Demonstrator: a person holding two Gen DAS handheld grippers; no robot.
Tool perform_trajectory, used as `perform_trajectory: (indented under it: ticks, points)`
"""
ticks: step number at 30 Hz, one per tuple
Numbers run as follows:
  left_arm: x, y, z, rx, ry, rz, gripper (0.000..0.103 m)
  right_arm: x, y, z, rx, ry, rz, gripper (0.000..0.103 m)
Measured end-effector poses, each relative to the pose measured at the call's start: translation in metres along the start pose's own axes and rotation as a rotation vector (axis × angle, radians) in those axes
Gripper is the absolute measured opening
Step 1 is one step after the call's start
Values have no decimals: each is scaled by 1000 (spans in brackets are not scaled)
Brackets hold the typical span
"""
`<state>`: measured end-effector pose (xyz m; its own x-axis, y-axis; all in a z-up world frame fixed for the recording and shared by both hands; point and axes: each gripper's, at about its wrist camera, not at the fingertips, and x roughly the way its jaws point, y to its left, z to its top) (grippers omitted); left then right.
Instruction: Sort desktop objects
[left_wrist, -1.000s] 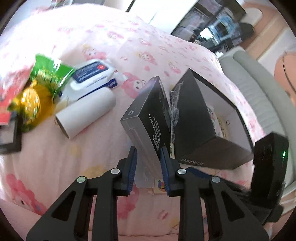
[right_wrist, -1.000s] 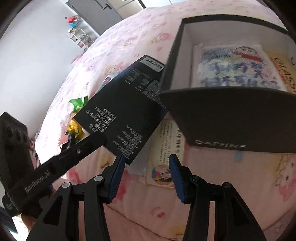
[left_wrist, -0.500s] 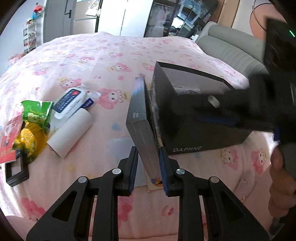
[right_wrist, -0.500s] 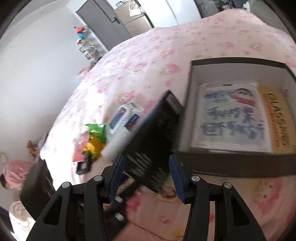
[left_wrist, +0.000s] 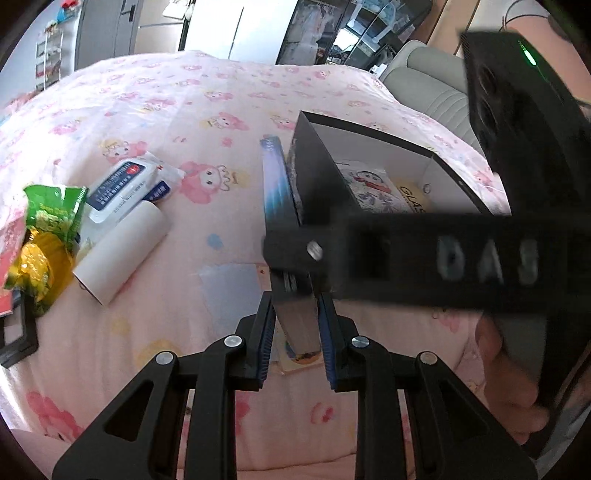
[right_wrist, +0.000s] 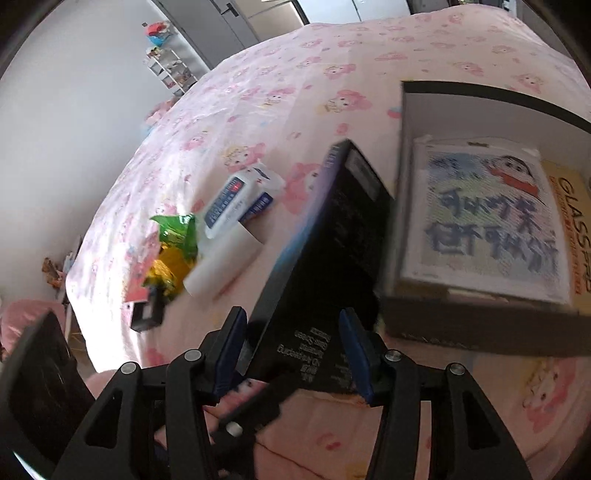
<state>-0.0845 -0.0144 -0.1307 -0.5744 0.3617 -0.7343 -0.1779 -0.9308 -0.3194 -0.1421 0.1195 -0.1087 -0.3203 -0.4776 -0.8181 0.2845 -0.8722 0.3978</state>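
My left gripper (left_wrist: 295, 317) is shut on the lower end of a flat black box (left_wrist: 280, 199), held on edge beside the open black storage box (left_wrist: 321, 177). In the right wrist view the flat black box (right_wrist: 325, 266) stands between the spread fingers of my open right gripper (right_wrist: 291, 354). I cannot tell whether they touch it. One blurred right finger (left_wrist: 369, 254) crosses the left wrist view in front of the storage box. The storage box (right_wrist: 480, 325) holds a cartoon-printed pack (right_wrist: 487, 214) and an orange carton (right_wrist: 569, 221).
On the pink bedsheet (left_wrist: 207, 110) to the left lie a wet-wipes pack (left_wrist: 125, 184), a white roll (left_wrist: 118, 251), green and yellow snack bags (left_wrist: 48, 221) and a black frame (left_wrist: 14, 332). A card (left_wrist: 295, 354) and a clear sheet (left_wrist: 229, 284) lie under the held box. A hand (left_wrist: 509, 384) is at the right.
My right gripper has swung in from the right and now straddles the flat black box. My left gripper has turned the box upright on edge against the storage box.
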Motion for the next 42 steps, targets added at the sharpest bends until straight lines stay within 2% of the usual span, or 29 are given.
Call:
perform_trajectory:
  ticks: [4, 7, 14, 18, 22, 29, 34, 40, 42]
  points:
    - [2, -7, -4, 35, 18, -15, 24, -6, -15, -10, 31, -11, 13, 48]
    - [-4, -7, -4, 27, 10, -59, 25, -10, -20, -12, 42, -25, 12, 48]
    - [-16, 11, -4, -82, -2, -194, 28, -21, -29, -15, 62, -54, 3, 48]
    - [-25, 26, -4, -190, -1, -275, 27, -29, -41, -18, 92, -70, 0, 48]
    - [-15, 38, -1, -259, 29, -210, 26, -34, -50, -19, 121, -79, 0, 48]
    - [-4, 13, -3, -152, 46, -176, 26, -35, -48, -20, 102, -76, -4, 48]
    - [-2, 18, -3, -168, 55, -193, 26, -26, -48, -21, 128, -39, 93, 50]
    - [2, 16, -5, -155, 79, -180, 25, -1, -36, -19, 94, -5, 74, 50]
    - [6, 17, -6, -160, 97, -180, 25, 7, -39, -21, 108, 3, 64, 41]
